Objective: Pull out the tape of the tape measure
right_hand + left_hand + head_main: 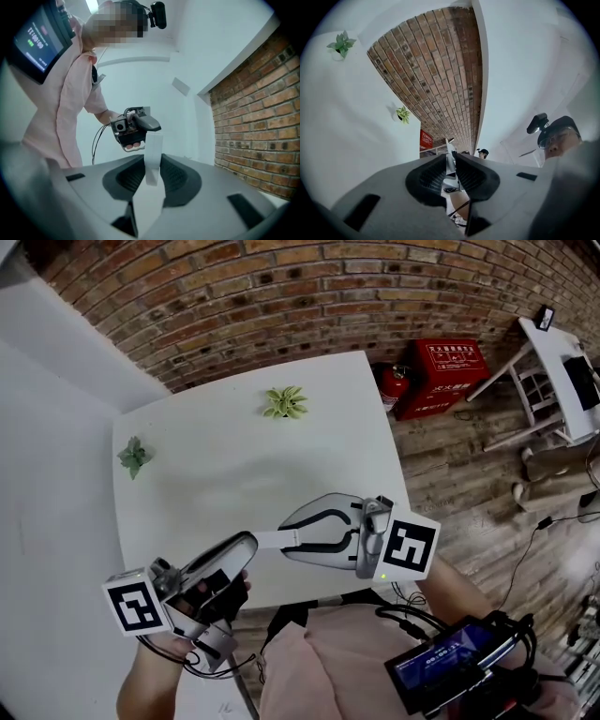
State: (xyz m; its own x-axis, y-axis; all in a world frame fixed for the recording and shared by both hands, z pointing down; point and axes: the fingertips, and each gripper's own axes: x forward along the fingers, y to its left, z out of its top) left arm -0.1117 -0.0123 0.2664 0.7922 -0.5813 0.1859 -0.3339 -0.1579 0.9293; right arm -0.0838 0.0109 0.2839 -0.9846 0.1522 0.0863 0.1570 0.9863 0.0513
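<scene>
Right gripper view shows the right gripper (152,174) clamped on the white tape measure (148,205), held over the near edge of the table (234,465). A short run of tape (153,154) reaches the left gripper (451,164), whose jaws stand narrow, pinching its tip. The pull looks barely begun. Next, the grippers should draw steadily apart along that edge, with both grips firm.

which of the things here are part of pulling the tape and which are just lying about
Job in hand:
tape
left gripper, shut on the tape
right gripper, shut on the tape

Lying about:
plant
other plant
red box
extinguisher
</scene>
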